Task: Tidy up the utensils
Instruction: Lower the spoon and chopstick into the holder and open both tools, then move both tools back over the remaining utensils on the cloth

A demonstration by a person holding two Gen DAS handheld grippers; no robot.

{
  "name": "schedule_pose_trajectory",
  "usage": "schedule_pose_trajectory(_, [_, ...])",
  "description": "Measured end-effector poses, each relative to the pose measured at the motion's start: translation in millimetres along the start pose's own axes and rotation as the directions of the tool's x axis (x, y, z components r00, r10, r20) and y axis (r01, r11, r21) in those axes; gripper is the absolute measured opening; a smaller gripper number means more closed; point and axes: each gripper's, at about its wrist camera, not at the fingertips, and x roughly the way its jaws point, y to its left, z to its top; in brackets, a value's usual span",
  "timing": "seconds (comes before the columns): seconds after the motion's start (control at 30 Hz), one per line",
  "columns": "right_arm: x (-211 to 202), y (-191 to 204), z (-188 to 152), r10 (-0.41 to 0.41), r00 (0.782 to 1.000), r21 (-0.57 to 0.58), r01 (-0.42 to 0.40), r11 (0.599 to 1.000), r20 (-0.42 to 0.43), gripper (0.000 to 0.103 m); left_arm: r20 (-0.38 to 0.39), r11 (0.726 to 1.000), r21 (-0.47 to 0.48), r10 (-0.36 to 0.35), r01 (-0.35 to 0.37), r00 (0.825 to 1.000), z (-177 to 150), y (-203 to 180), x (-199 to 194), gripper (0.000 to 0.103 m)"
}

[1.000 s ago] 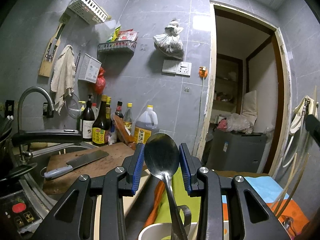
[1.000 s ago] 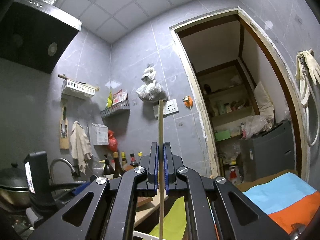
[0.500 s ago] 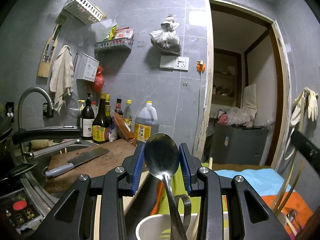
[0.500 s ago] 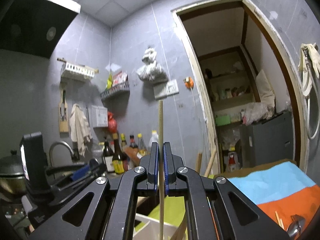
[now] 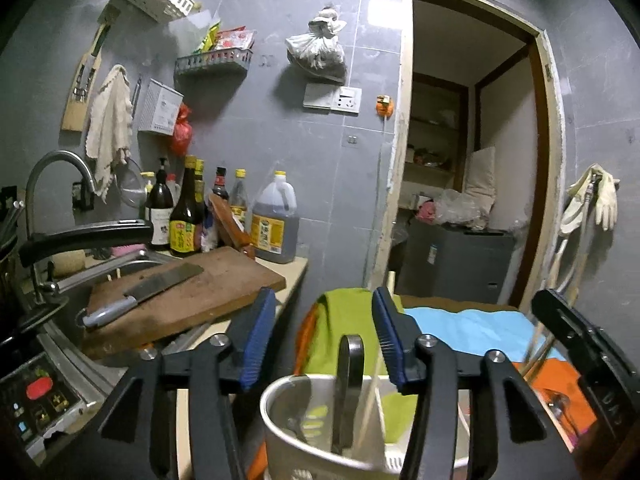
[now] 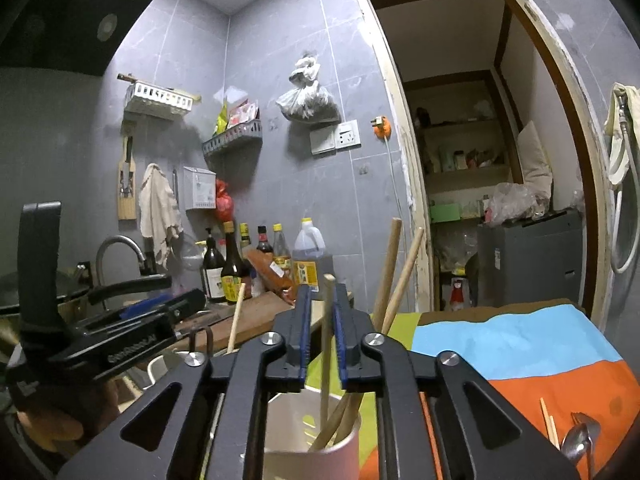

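Note:
A white utensil holder (image 5: 320,432) stands below my left gripper (image 5: 324,336), which is open and empty. A dark-handled utensil (image 5: 348,384) and a pale chopstick (image 5: 370,404) stand in it. My right gripper (image 6: 323,322) is open, with a wooden chopstick (image 6: 327,340) standing loose between its jaws in a pinkish cup (image 6: 312,440) that also holds thicker wooden handles (image 6: 390,268). A spoon (image 6: 578,442) and a chopstick (image 6: 549,426) lie on the orange cloth at lower right.
A colourful cloth (image 6: 512,344) covers the table. A cutting board (image 5: 188,300) with a cleaver (image 5: 140,294) sits left, by the sink faucet (image 5: 52,184) and bottles (image 5: 188,216). A doorway (image 5: 468,160) opens behind. The left gripper (image 6: 132,340) shows in the right wrist view.
My left gripper opened and the spoon dropped bowl-down into the white holder. My right gripper lowered, opened and released the chopstick into the cup.

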Motion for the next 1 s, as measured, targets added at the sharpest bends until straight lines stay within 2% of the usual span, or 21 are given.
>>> schedule_pose_trajectory(0.07, [-5,-2,3,0.007,1.0,0.002,-0.007,1.0,0.013,0.024,0.002,1.0,0.003,-0.009,0.009,1.0,3,-3,-5,0.048])
schedule_pose_trajectory(0.2, [-17,-4,13,0.013,0.999,-0.018,-0.012,1.0,0.051,0.027,0.012,0.999,0.009,-0.039,0.039,0.999,12,-14,-17,0.055])
schedule_pose_trajectory(0.33, [-38,-14,28,0.006,0.994,-0.028,-0.003,1.0,0.11,0.053,0.032,0.997,-0.004,-0.08,0.08,0.996,23,-27,-31,0.066])
schedule_pose_trajectory(0.4, [-48,-22,35,-0.012,0.992,-0.031,0.016,0.999,0.128,0.059,0.044,0.996,0.001,-0.092,0.092,0.995,27,-35,-37,0.069])
schedule_pose_trajectory(0.47, [-58,-31,42,-0.029,0.99,-0.03,0.033,0.999,0.139,0.07,0.056,0.993,0.012,-0.115,0.115,0.992,30,-46,-44,0.076])
schedule_pose_trajectory(0.57, [-75,-47,51,-0.063,0.986,-0.037,0.07,0.997,0.155,0.079,0.064,0.988,0.026,-0.152,0.151,0.986,31,-64,-51,0.083])
schedule_pose_trajectory(0.67, [-92,-62,56,-0.095,0.983,-0.057,0.106,0.993,0.158,0.09,0.065,0.982,0.036,-0.188,0.185,0.98,30,-81,-56,0.087])
schedule_pose_trajectory(0.87, [-123,-94,56,-0.164,0.978,-0.097,0.177,0.979,0.129,0.103,0.041,0.964,0.043,-0.265,0.263,0.963,23,-116,-60,0.096])
schedule_pose_trajectory(1.0, [-137,-116,53,-0.199,0.975,-0.095,0.208,0.973,0.1,0.103,-0.004,0.948,0.052,-0.314,0.314,0.949,11,-140,-58,0.098])
